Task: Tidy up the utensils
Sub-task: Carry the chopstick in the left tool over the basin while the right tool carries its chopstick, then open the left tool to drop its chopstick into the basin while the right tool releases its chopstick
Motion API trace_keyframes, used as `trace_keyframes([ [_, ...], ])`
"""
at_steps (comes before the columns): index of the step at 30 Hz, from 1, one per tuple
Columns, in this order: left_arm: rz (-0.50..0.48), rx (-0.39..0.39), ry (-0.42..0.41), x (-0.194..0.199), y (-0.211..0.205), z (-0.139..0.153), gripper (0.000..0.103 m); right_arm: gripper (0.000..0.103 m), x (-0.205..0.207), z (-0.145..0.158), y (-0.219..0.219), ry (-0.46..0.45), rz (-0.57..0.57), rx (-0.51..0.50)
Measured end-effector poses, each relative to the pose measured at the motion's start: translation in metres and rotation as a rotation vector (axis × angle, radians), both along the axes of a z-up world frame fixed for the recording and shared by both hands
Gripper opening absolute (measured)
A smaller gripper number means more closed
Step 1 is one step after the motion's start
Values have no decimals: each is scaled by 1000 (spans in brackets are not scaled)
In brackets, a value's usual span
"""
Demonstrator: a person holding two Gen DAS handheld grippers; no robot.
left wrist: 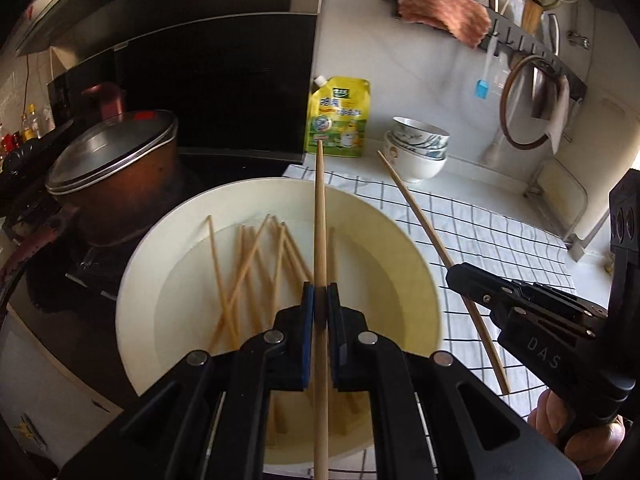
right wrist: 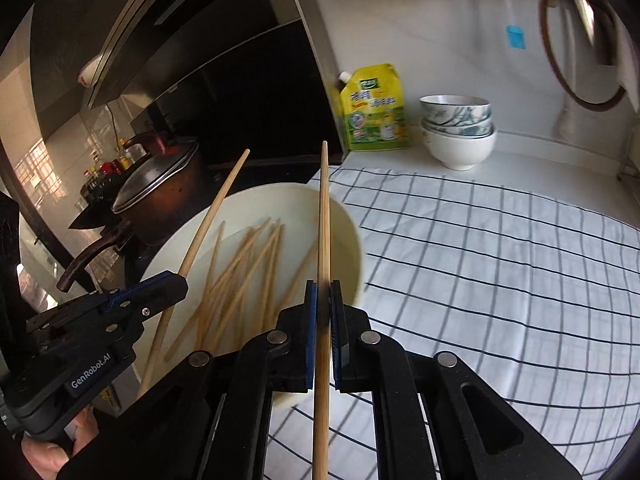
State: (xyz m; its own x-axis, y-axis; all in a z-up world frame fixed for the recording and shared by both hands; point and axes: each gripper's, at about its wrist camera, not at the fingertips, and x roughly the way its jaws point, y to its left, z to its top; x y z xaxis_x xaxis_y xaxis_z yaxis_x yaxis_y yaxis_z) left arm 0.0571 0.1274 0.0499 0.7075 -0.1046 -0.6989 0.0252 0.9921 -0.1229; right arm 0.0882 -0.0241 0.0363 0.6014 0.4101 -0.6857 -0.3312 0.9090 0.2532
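A cream basin [left wrist: 420,280] holds several wooden chopsticks [left wrist: 248,256] lying loose inside; it also shows in the right wrist view [right wrist: 348,240]. My left gripper [left wrist: 320,292] is shut on one chopstick [left wrist: 319,216] and holds it above the basin, pointing forward. My right gripper [right wrist: 323,292] is shut on another chopstick [right wrist: 324,220], over the basin's right rim. In the left wrist view the right gripper [left wrist: 456,274] sits to the right with its chopstick [left wrist: 416,208] above the cloth. In the right wrist view the left gripper [right wrist: 180,280] holds its chopstick [right wrist: 212,220] at the left.
A checked white cloth [right wrist: 500,260] covers the counter right of the basin. A lidded brown pot [left wrist: 116,168] stands on the stove at left. A yellow-green refill pouch [left wrist: 340,120] and stacked bowls [left wrist: 418,148] stand by the back wall. A wall rack [left wrist: 520,40] holds utensils and a pink cloth.
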Motion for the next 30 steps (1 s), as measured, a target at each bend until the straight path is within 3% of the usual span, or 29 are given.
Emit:
trace_keyframes([
  [6, 45, -13, 45, 13, 32, -20, 7, 6, 20, -19, 48, 58, 75, -52],
  [15, 75, -45, 97, 20, 52, -41, 8, 7, 30, -40, 60, 107, 74, -79],
  [17, 94, -42, 95, 19, 55, -41, 19, 10, 28, -40, 57, 104, 62, -68],
  [19, 110, -45, 87, 17, 57, -41, 47, 13, 25, -38, 53, 95, 49, -62],
  [20, 119, -44, 78, 15, 58, -39, 50, 13, 23, -37, 51, 89, 45, -67],
  [30, 148, -35, 45, -2, 58, -29, 57, 16, 1, -26, 43, 47, 19, -94],
])
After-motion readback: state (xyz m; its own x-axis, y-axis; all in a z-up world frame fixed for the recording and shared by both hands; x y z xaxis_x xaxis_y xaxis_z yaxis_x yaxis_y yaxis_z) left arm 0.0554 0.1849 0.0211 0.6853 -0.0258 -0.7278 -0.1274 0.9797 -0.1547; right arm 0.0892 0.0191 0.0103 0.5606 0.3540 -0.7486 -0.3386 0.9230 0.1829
